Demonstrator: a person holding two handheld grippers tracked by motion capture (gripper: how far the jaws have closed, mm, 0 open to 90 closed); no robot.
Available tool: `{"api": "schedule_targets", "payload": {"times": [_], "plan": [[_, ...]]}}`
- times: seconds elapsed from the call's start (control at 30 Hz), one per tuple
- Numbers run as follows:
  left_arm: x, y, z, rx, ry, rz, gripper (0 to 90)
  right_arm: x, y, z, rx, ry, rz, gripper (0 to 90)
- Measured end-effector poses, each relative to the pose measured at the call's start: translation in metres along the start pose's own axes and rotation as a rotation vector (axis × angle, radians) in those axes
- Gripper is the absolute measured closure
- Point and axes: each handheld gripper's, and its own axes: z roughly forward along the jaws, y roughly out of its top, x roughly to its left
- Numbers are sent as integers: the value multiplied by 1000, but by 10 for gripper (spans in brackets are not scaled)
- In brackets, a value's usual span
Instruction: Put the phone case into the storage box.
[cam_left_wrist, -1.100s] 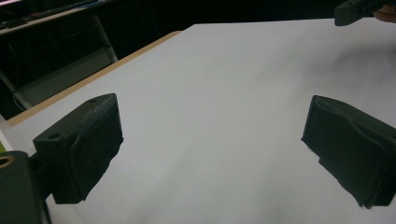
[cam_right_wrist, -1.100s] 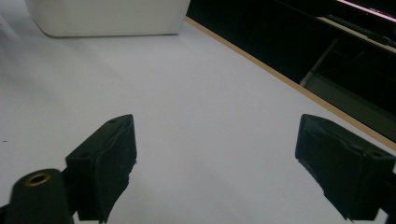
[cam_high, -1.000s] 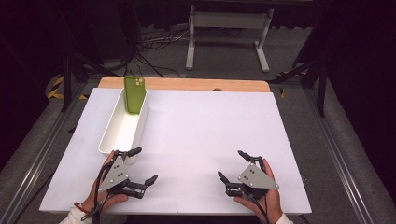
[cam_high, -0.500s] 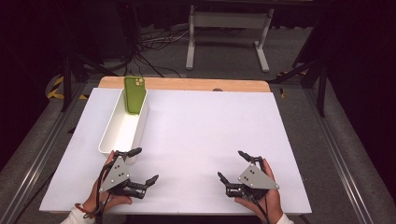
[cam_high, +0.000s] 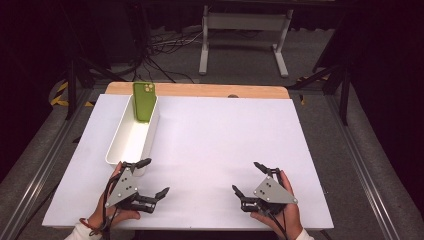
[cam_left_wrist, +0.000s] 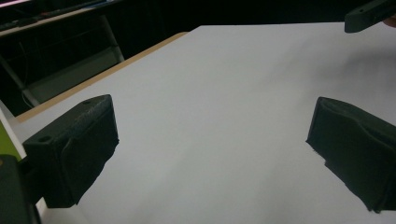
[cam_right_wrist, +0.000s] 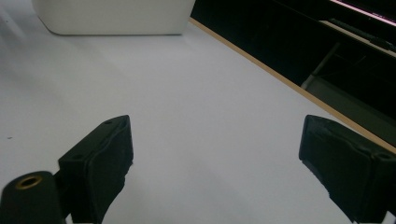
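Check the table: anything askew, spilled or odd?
One oddity: the green phone stands on end at the far end of the white bin, leaning on its wall rather than lying flat. Nothing spilled or damaged. Both the left hand-held gripper and the right hand-held gripper are open and empty.

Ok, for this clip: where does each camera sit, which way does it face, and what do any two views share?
High view: above the person's side, facing forward and down on the white table; left gripper, right gripper and both hands enter from below.
Left gripper view: rides the left gripper, looking across the table between its open jaws; the other gripper's jaw tip at top right.
Right gripper view: rides the right gripper, facing the white tray.
Shared: high view also shows the tray, green phone leaning inside.
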Motion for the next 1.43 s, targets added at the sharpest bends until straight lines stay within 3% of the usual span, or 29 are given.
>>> {"api": "schedule_targets", "payload": {"times": [0.1, 0.63, 0.73, 0.87, 1.43], "plan": [[0, 0, 0, 0, -1, -14, 26, 0, 0, 1, 1, 5, -3, 110], [0, -1, 2, 11, 0, 1, 31, 0, 1, 1, 9, 6, -5, 113], [-1, -1, 3, 9, -1, -19, 33, 0, 0, 0, 10, 7, -6, 113], [0, -1, 3, 15, 1, -10, 33, -1, 0, 1, 14, 5, -6, 114], [0, 0, 6, 17, 6, -8, 40, -6, -1, -2, 5, -4, 19, 118]]}}
